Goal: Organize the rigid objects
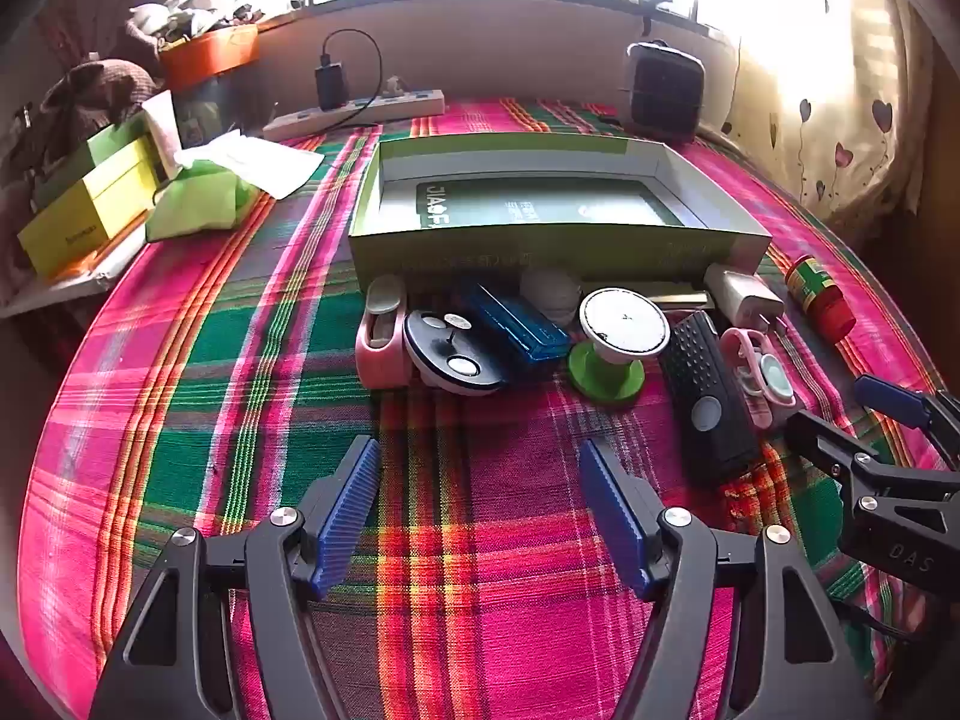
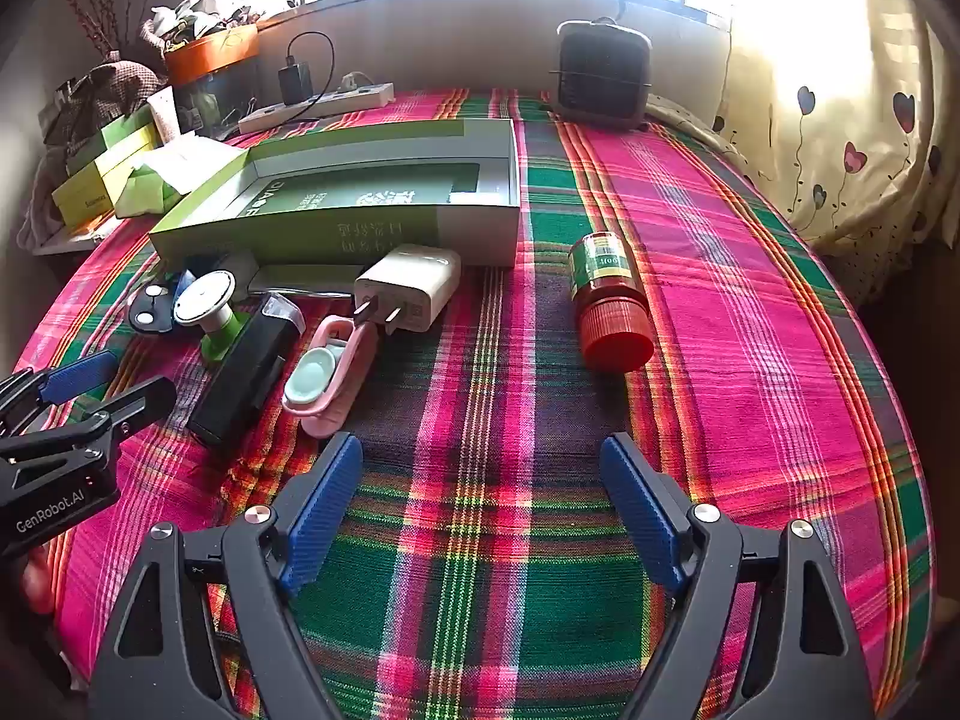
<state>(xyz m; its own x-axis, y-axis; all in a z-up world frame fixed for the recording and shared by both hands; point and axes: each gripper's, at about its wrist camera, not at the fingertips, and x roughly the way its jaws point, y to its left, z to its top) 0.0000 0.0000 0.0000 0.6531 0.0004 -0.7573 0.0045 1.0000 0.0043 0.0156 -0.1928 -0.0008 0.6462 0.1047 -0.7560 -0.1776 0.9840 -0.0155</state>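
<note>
A shallow green box (image 1: 558, 252) lay open on the plaid-covered surface (image 1: 240, 360), and the small rigid things lay in a crowded row just in front of its near wall: a pink case (image 1: 381, 336), a round black-and-white piece (image 1: 450, 357), a blue case (image 1: 519, 327), a white disc on a green base (image 1: 618, 336), a black studded bar (image 1: 708, 396), a pink clip (image 1: 759, 375) and a white charger plug (image 2: 408, 288). A red-capped bottle (image 2: 606, 306) lay on its side, apart to the right. The left gripper (image 1: 480, 510) and the right gripper (image 2: 480, 516) hovered nearer, both spread wide and grasping nothing.
</note>
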